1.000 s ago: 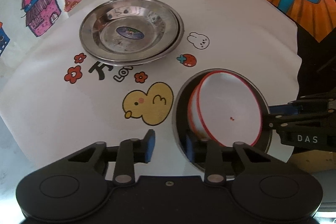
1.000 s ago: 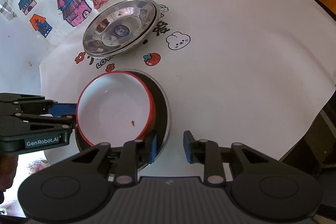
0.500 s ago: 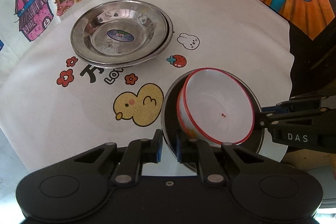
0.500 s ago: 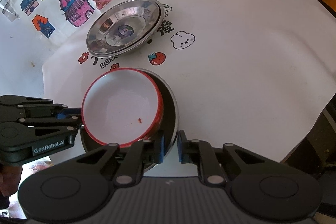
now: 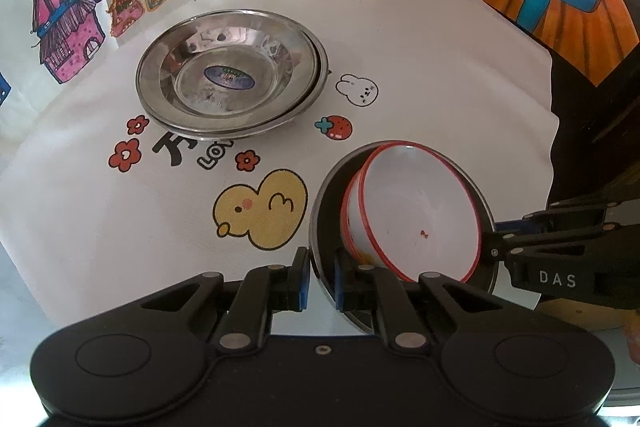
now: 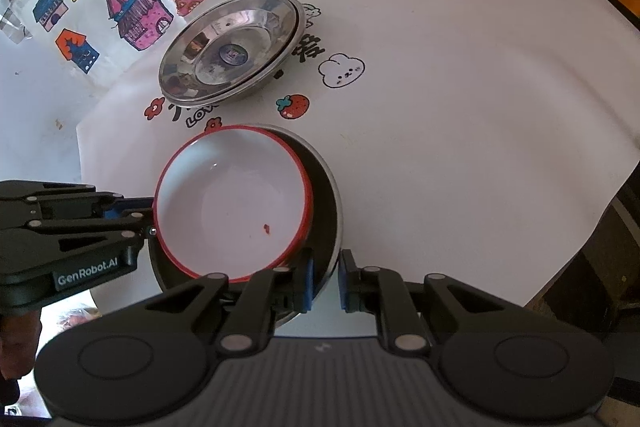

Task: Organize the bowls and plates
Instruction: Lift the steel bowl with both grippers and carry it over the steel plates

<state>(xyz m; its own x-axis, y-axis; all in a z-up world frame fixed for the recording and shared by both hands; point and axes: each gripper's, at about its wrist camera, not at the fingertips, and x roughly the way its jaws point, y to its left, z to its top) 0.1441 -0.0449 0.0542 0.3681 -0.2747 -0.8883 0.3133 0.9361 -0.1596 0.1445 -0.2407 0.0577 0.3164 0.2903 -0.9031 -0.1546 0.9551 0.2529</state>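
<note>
Right gripper [image 6: 325, 277] jaws clamped on dark plate [image 6: 326, 203] rim, red-rimmed white bowl [image 6: 232, 203] inside (tilted), stacked steel plates [image 6: 232, 47] beyond

Both the left gripper [image 5: 319, 281] and right gripper [image 6: 325, 281] angle downward, fingers closed together.

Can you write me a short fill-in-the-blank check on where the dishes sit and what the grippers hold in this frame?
1. The white bowl with the ____ rim rests tilted inside the dark plate.
2. The left gripper and the right gripper are each shut on the rim of the ____.
3. The steel plates sit stacked, ____ in number.
4. The yellow print on the cloth beside the dark plate is a ____.

Missing words: red; dark plate; two; duck
</note>
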